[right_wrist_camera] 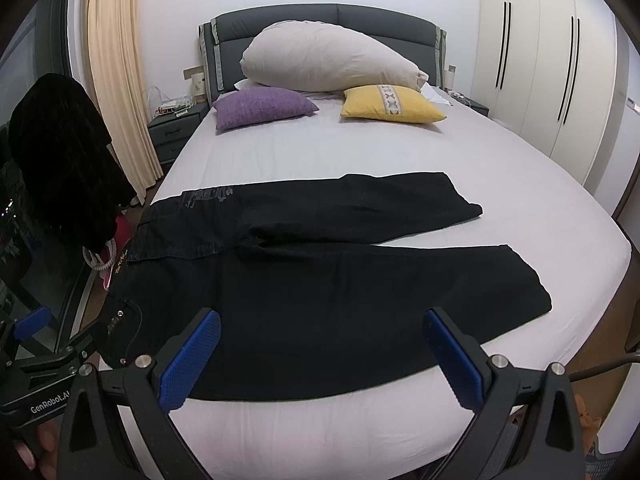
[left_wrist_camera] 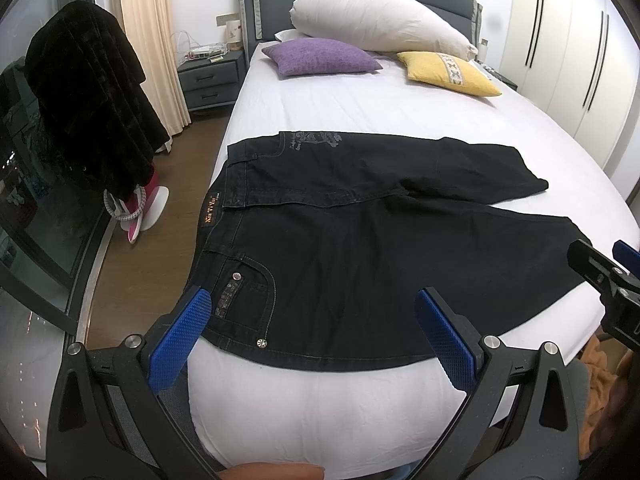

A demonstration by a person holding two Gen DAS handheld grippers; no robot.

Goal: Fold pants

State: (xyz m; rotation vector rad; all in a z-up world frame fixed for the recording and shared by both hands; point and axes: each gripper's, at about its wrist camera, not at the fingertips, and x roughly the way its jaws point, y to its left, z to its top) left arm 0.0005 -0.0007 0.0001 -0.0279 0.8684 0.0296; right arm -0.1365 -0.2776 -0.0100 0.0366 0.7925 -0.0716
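Note:
Black pants (left_wrist_camera: pixel 340 240) lie spread flat across the foot of the white bed (left_wrist_camera: pixel 360 108), waistband to the left, the two legs running right and slightly apart. They also show in the right wrist view (right_wrist_camera: pixel 320 280). My left gripper (left_wrist_camera: pixel 312 312) is open and empty, hovering above the near hip pocket area. My right gripper (right_wrist_camera: pixel 322 334) is open and empty, hovering above the near leg. The right gripper also shows at the right edge of the left wrist view (left_wrist_camera: pixel 612 276); the left gripper shows at the left edge of the right wrist view (right_wrist_camera: pixel 36 344).
A purple cushion (left_wrist_camera: pixel 320 56), a yellow cushion (left_wrist_camera: pixel 448 72) and a large white pillow (left_wrist_camera: pixel 380 20) lie at the headboard. A nightstand (left_wrist_camera: pixel 210 78) and a dark coat on a stand (left_wrist_camera: pixel 88 92) stand left of the bed. Wardrobes (left_wrist_camera: pixel 580 40) line the right.

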